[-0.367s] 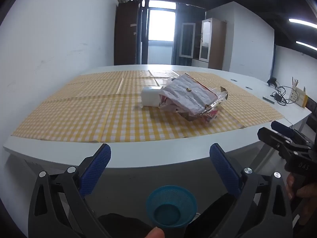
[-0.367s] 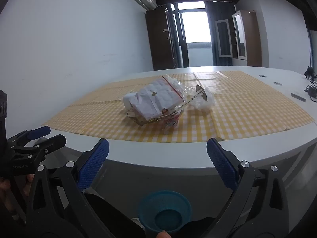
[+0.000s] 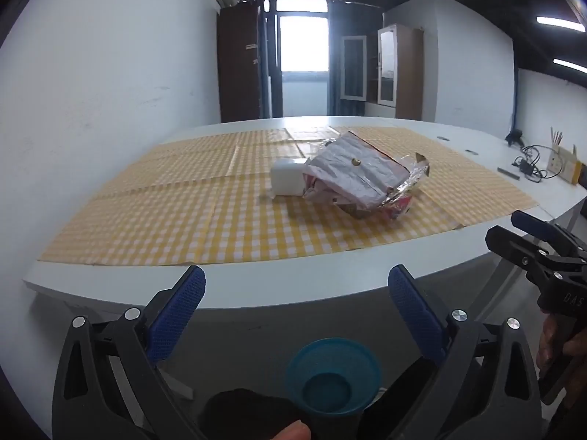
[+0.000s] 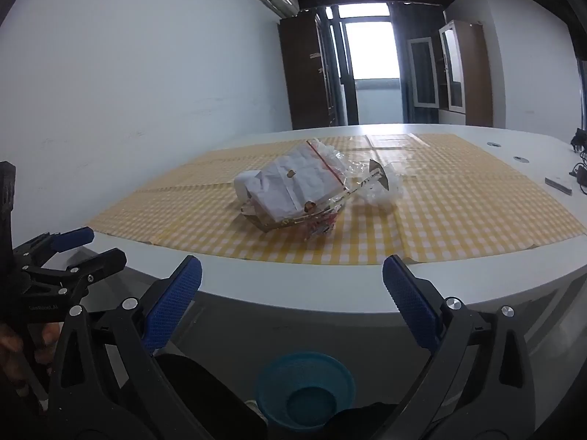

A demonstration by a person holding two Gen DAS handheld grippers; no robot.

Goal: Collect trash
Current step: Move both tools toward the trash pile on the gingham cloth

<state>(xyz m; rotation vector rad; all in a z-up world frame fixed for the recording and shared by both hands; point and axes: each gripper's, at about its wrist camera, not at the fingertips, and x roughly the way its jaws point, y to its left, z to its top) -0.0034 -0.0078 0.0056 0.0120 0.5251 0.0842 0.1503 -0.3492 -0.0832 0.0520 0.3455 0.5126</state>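
A heap of trash (image 3: pixel 357 176) lies on the yellow checked cloth (image 3: pixel 190 220) in the middle of the white table: crumpled wrappers, clear plastic and a white box (image 3: pixel 288 181). It also shows in the right wrist view (image 4: pixel 301 190). A blue mesh basket (image 3: pixel 332 379) stands on the floor below the table's near edge, also in the right wrist view (image 4: pixel 304 390). My left gripper (image 3: pixel 295 284) is open and empty in front of the table edge. My right gripper (image 4: pixel 291 275) is open and empty too, beside the left one.
The right gripper shows at the right edge of the left wrist view (image 3: pixel 528 242); the left gripper shows at the left of the right wrist view (image 4: pixel 69 253). Cables and a small box (image 3: pixel 561 159) lie at the table's far right. Cabinets stand at the back wall.
Both grippers have risen and moved slightly closer to the table. The trash has not moved.
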